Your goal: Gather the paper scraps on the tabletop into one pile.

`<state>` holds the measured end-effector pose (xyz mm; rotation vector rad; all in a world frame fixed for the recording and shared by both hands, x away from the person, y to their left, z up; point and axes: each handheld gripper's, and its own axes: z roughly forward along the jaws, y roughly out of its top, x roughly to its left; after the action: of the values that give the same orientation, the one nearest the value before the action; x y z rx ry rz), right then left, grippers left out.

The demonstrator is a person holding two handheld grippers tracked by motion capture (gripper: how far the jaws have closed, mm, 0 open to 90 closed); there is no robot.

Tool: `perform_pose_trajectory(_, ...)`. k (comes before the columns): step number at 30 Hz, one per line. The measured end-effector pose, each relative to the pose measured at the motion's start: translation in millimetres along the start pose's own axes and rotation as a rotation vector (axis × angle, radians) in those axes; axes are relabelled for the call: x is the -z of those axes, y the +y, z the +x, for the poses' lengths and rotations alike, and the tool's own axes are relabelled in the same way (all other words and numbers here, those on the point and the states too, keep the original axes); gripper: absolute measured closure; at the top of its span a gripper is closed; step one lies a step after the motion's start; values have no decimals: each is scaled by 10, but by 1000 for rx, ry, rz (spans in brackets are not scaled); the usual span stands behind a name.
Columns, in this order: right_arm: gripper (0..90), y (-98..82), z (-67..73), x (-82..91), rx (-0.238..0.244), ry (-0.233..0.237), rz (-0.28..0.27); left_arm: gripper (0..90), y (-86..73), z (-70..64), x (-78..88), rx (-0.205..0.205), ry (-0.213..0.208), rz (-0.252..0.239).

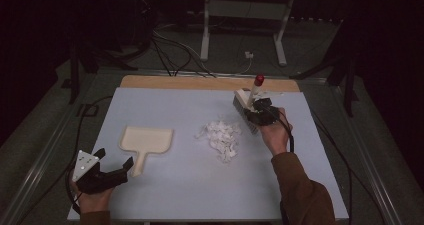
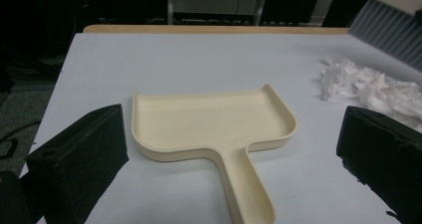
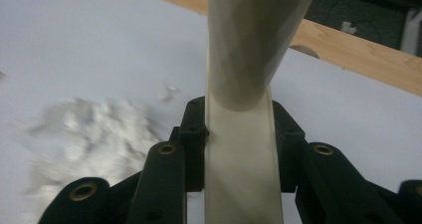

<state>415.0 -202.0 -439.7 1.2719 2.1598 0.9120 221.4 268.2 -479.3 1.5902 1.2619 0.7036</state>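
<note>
From the high view, a pale blue-grey tabletop point(image 1: 165, 190) carries three things. A cream plastic dustpan with a short flat handle point(image 1: 146, 145) lies left of centre, its handle pointing toward the person. A loose heap of white torn paper scraps point(image 1: 221, 138) sits near the middle, well apart from the dustpan. At the far right, the right gripper point(image 1: 256, 108) is clamped on the cream handle of a small hand brush with grey bristles and a red cap point(image 1: 248, 104); the brush stands tilted, bristles down just beyond the scraps, red cap uppermost. The left gripper point(image 1: 116, 168), held in the left hand point(image 1: 92, 200) at the near left corner, has its jaws spread wide and grips nothing; its tips lie just beside the end of the dustpan's handle.

In the left gripper view, the two black jaws stand far apart at the lower corners, with the dustpan point(image 2: 209, 124) lying flat on the table between and ahead of them, untouched. The paper scraps point(image 2: 368, 87) spread at the right, and the grey bristles of the brush point(image 2: 388, 30) hang above them at the top right corner.

In the right gripper view, the black jaws press tight against both sides of the brush's cream handle point(image 3: 244, 149), which rises straight up the middle. The scraps point(image 3: 94, 129) blur at the left on the table, and a wooden strip along the table's far edge point(image 3: 348, 52) crosses the upper right.
</note>
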Motion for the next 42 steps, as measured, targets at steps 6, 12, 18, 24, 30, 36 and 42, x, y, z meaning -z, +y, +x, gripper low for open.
perform_pose_trajectory(6, 677, -5, 28, -165, 94, -32, 21, 3, 3, 1, 5, 1, -2, -3)
perform_pose_trajectory(12, 677, -40, 116, -330, 209, -71, 48, 3, 0, 6, 3, 5, -3, -3)
perform_pose_trajectory(18, 678, -78, 247, -355, 343, 25, 9, 3, -5, 8, 0, 6, -4, -2)
perform_pose_trajectory(24, 677, -154, 388, -283, 475, 114, 13, 4, -4, 12, 8, 9, -3, -4)
perform_pose_trajectory(30, 677, -231, 437, -128, 559, 181, 22, 3, -9, 11, 0, 13, -2, -1)
perform_pose_trajectory(36, 677, -297, 433, 0, 597, 227, 39, 3, -10, 1, -5, 9, -4, 1)
perform_pose_trajectory(42, 677, -259, 378, 33, 575, 187, 13, 3, -12, 3, -4, 10, -5, 1)
